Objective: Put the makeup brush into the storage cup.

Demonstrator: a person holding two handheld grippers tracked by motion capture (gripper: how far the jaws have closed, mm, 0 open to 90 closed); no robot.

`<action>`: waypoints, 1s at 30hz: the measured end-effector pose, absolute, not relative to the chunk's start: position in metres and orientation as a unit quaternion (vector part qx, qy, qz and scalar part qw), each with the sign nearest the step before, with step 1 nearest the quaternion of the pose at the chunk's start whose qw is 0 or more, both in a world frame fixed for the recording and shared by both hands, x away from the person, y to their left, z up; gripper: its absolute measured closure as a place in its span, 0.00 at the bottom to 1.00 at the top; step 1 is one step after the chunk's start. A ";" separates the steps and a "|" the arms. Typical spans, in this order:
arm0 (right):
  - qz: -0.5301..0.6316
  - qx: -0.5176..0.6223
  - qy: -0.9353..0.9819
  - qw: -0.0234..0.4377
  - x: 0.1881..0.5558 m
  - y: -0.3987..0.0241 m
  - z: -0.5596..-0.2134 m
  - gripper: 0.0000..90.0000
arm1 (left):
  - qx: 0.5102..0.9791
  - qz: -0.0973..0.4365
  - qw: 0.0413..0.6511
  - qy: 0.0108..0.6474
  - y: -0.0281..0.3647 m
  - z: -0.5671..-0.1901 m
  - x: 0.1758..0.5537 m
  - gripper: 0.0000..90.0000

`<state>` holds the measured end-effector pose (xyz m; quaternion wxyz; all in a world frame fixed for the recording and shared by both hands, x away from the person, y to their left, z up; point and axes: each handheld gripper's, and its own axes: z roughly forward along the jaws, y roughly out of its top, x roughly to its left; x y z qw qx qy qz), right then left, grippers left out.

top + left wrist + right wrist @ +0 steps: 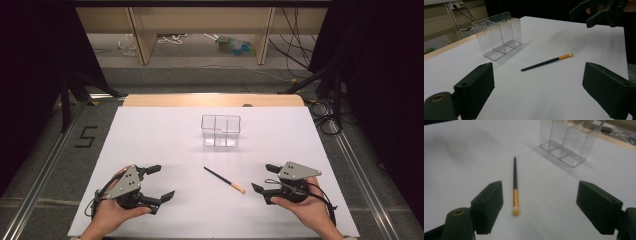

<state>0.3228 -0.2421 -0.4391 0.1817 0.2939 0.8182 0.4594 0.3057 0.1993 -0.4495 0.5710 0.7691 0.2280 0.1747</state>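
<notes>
A thin dark makeup brush with a gold ferrule and pale tip lies flat on the white sheet, tip pointing right. Behind it stands a clear plastic organiser box with dividers, empty. My left gripper rests at the front left, jaws wide apart with nothing between them. My right gripper rests at the front right, also open and empty, just right of the brush tip. The brush lies ahead in the left gripper view, the box beyond it. In the right gripper view the brush sits near the left jaw.
The white sheet covers a wooden table whose far edge shows. Dark curtains flank both sides. Cables and a shelf base lie on the floor beyond. A "5" mark is on the floor at left.
</notes>
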 end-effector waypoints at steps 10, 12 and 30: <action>0.427 0.291 0.838 0.173 0.336 -0.227 -0.435 0.29 | 0.773 0.174 0.567 0.223 0.198 -0.450 0.306 0.13; 0.425 0.289 0.840 0.175 0.339 -0.225 -0.435 0.29 | 0.775 0.173 0.563 0.230 0.198 -0.451 0.306 0.13; 0.365 0.291 0.871 0.151 0.357 -0.199 -0.436 0.30 | 0.782 0.172 0.555 0.227 0.196 -0.452 0.307 0.14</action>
